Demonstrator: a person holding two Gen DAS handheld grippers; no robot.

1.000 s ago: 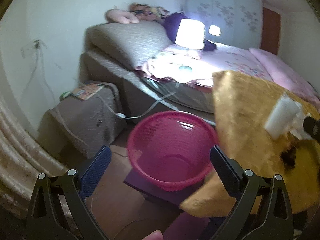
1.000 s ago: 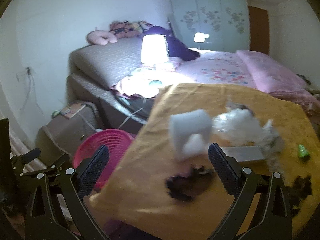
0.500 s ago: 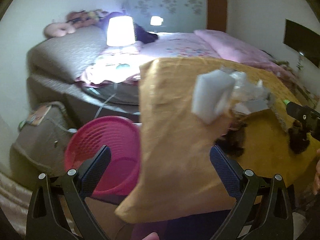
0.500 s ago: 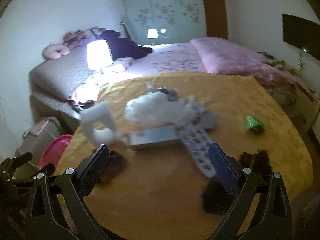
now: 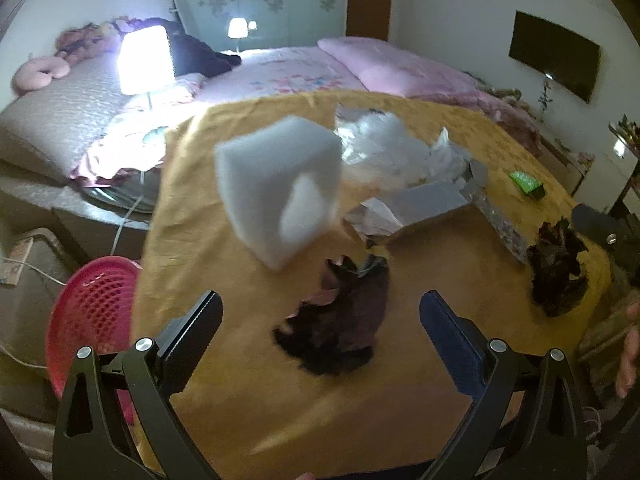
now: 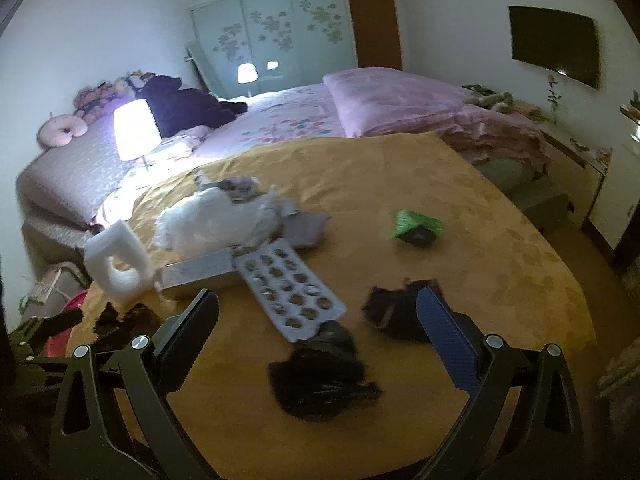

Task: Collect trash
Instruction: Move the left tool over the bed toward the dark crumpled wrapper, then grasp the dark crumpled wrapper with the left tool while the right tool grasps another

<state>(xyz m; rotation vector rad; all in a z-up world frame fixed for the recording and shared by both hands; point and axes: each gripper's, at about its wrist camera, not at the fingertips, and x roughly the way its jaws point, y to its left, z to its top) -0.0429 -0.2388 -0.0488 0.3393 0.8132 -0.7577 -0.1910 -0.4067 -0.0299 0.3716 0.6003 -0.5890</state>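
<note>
Trash lies on a yellow-clothed table (image 5: 248, 364) (image 6: 500, 264). A white foam block (image 5: 280, 188) (image 6: 116, 260) stands near its left edge, beside a crumpled clear bag (image 5: 384, 152) (image 6: 216, 220), a grey box (image 5: 424, 204) (image 6: 200, 272) and an empty blister tray (image 6: 288, 296). Dark crumpled wrappers (image 5: 340, 320) (image 6: 320, 376) lie just ahead of each gripper. Another dark wrapper (image 6: 400, 312) (image 5: 556, 272) lies to the right, and a green packet (image 6: 416, 228) (image 5: 528, 182) farther back. A pink basket (image 5: 88, 312) stands below the table's left edge. My left gripper (image 5: 320, 328) and right gripper (image 6: 318, 328) are both open and hold nothing.
A bed with pink bedding (image 6: 360, 96) fills the room behind the table, with a lit lamp (image 5: 146, 60) (image 6: 136, 130) at its near side. A grey bedside cabinet (image 5: 24, 256) sits left of the basket. A person's hand (image 5: 628, 352) shows at the right edge.
Both grippers have swung right, away from the pink basket and over the table. The trash now fills both views, and the dark wrappers lie close ahead of the open fingers.
</note>
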